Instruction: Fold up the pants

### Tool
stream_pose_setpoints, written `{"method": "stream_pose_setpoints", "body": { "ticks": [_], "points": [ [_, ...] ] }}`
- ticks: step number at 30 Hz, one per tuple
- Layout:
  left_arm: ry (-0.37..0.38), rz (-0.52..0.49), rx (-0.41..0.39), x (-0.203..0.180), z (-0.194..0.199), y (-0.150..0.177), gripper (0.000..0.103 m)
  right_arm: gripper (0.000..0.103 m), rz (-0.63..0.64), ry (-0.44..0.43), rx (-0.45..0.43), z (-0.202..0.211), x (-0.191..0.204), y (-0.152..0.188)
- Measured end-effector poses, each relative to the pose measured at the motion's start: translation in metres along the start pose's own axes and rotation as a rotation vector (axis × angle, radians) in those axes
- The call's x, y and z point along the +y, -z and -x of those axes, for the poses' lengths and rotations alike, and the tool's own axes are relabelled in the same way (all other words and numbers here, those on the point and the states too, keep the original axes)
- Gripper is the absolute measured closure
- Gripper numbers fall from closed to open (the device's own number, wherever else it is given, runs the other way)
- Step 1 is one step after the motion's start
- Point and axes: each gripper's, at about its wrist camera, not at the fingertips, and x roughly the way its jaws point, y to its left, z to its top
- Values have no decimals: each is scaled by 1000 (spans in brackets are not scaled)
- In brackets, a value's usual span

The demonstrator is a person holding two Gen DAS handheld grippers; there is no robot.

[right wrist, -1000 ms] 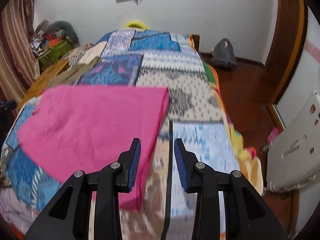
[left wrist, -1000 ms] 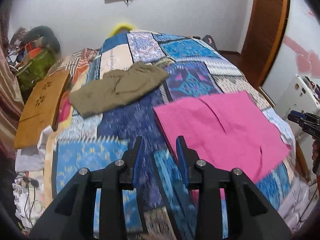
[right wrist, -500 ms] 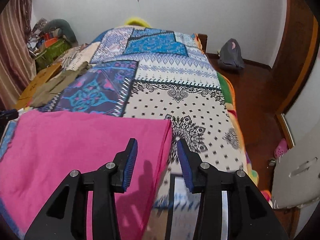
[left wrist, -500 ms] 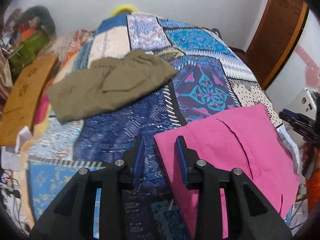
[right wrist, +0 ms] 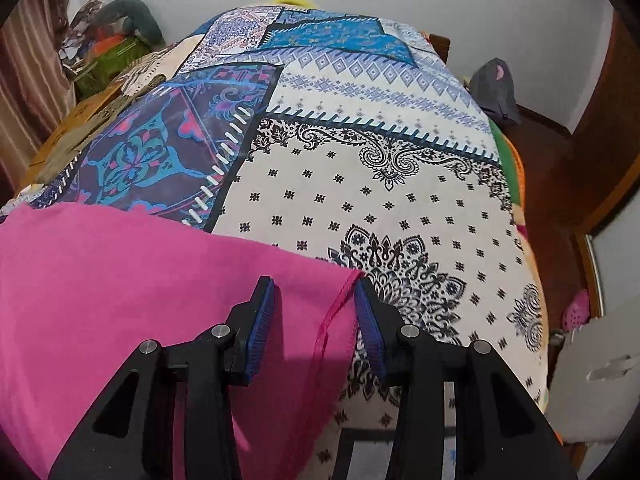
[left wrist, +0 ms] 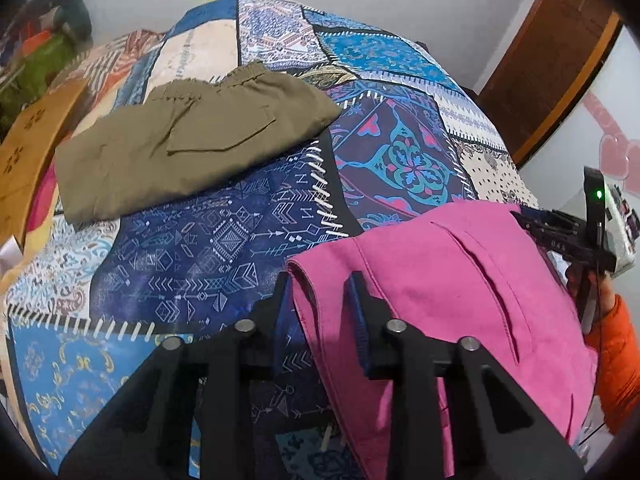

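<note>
Pink pants (left wrist: 448, 292) lie flat on the patchwork bedspread (left wrist: 224, 240). My left gripper (left wrist: 318, 300) is open, its jaws standing on either side of the pants' near left corner. In the right wrist view the pants (right wrist: 120, 280) fill the lower left. My right gripper (right wrist: 314, 312) is open, its jaws astride the pants' right corner with a loose pink thread between them. The right gripper (left wrist: 568, 236) also shows in the left wrist view at the pants' far right edge.
Folded olive-green pants (left wrist: 192, 140) lie further up the bed. A wooden board (left wrist: 24, 160) and piled clutter (right wrist: 108, 52) stand at the left side. A wooden door (left wrist: 548, 60) and a white object (right wrist: 592, 376) are on the right, a grey bag (right wrist: 494, 88) on the floor.
Both grippers have moved forward and down to the pink pants. Each open gripper now straddles a corner of the fabric. The pants have not moved.
</note>
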Motion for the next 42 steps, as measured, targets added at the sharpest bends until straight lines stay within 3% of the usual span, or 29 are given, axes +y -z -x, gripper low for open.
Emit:
{"method": "stream_pose_setpoints", "body": {
  "ticks": [1, 4, 5, 6, 9, 14, 18, 23, 26, 28, 30, 32, 35, 38, 42],
  "points": [
    [17, -6, 6, -2, -1, 0, 96, 65, -5, -5, 6, -3, -2, -1],
    [-29, -52, -13, -12, 2, -1, 99, 70, -25, -22, 16, -7, -5, -4],
    [-47, -67, -22, -16, 2, 0, 99, 77, -25, -23, 10, -7, -5, -4],
    [-57, -77, -28, -18, 3, 0, 99, 94, -21, -23, 10, -6, -4, -4],
    [-95, -101, -51, -21, 6, 2, 100, 96, 2, 0, -10, -3, 0, -3],
    [-90, -62, -102, -8, 24, 3, 100, 98, 85, 82, -71, 5, 14, -2],
    [-123, -67, -87, -6, 20, 4, 100, 99, 88, 115, -84, 3, 16, -5],
    [-176, -99, -55, -13, 17, 3, 99, 99, 120, 161, -56, 2, 23, -10],
    [-185, -114, -75, -19, 31, 0, 98, 87, 54, 106, -57, 18, 16, -15],
    [-185, -126, -97, -25, 42, -1, 98, 72, 32, 75, -75, 30, 14, -14],
    [-184, -144, -129, -33, 55, -1, 98, 66, 32, 63, -97, 43, 18, -12],
    [-179, -153, -150, -41, 65, 0, 96, 66, 55, 41, -113, 57, 29, -8],
    [-112, -149, -141, -52, 68, 4, 95, 66, 77, -5, -111, 64, 48, -1],
    [-77, -156, -82, -66, 53, 17, 94, 66, 128, -46, -78, 62, 70, 12],
    [-69, -159, -13, -77, 37, 40, 94, 66, 148, -24, -32, 51, 80, 37]
  ]
}}
